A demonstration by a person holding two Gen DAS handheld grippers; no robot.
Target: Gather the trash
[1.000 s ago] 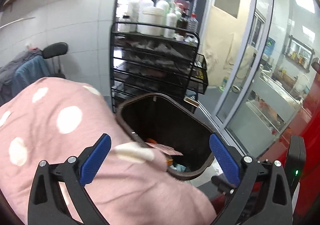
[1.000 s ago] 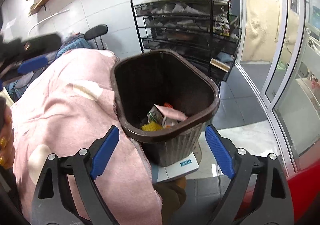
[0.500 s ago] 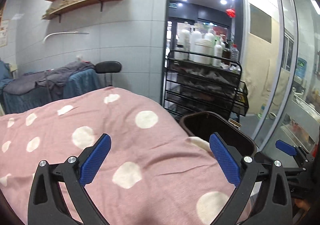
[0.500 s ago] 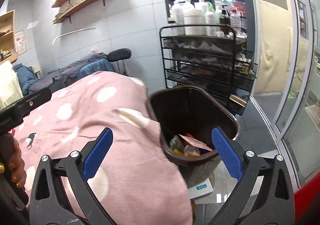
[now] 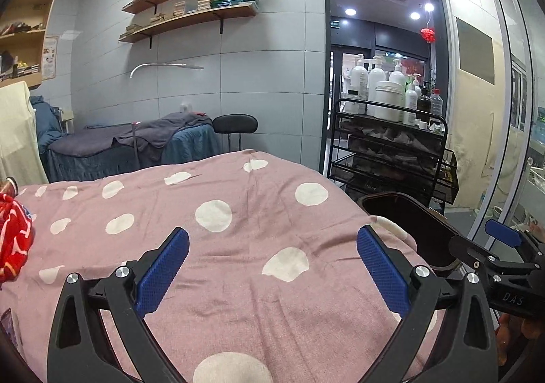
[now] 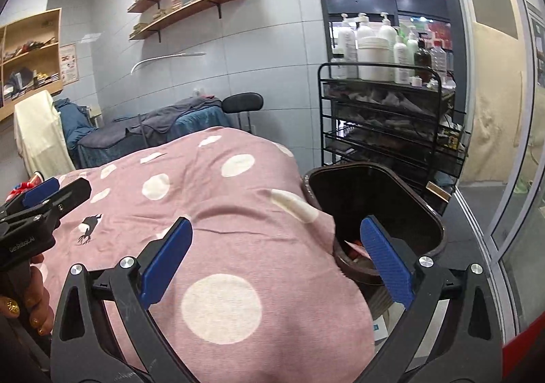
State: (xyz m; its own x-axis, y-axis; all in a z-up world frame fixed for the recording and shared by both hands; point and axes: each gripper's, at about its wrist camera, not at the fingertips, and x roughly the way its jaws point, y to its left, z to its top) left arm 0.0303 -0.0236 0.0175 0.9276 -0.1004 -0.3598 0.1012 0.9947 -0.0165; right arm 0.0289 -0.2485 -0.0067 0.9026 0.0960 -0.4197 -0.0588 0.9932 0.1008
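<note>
Both tongs are empty rn. Left tongs (image 5: 272, 267) are spread wide over the pink polka-dot blanket (image 5: 238, 240), nothing between the pads. Right tongs (image 6: 276, 260) are same deal, fully released, hanging over the bed's corner right by the brown trash bin (image 6: 402, 199).

The bin sits on the floor tight against the bed edge, blanket touching its rim, w/ some wrappers visible at the bottom. Only leftover trash I can spot is a crumpled red wrapper (image 5: 13, 240) at the far left edge of the left view, on the blanket, w/ what looks like a can (image 5: 9, 185) just behind it. Can't tell exactly what that is tbh, it's cut off by the frame.

What could go wrong imo:
- that wrapper is soft and lying on loose fabric, so the tongs could pinch blanket along w/ it and drag the cover
- it's well apart from the bin, long carry, a weak pinch = drops it on the bed or floor
- both tongs sit near each other, so crossing over could knock them together or bump the bin
</note>
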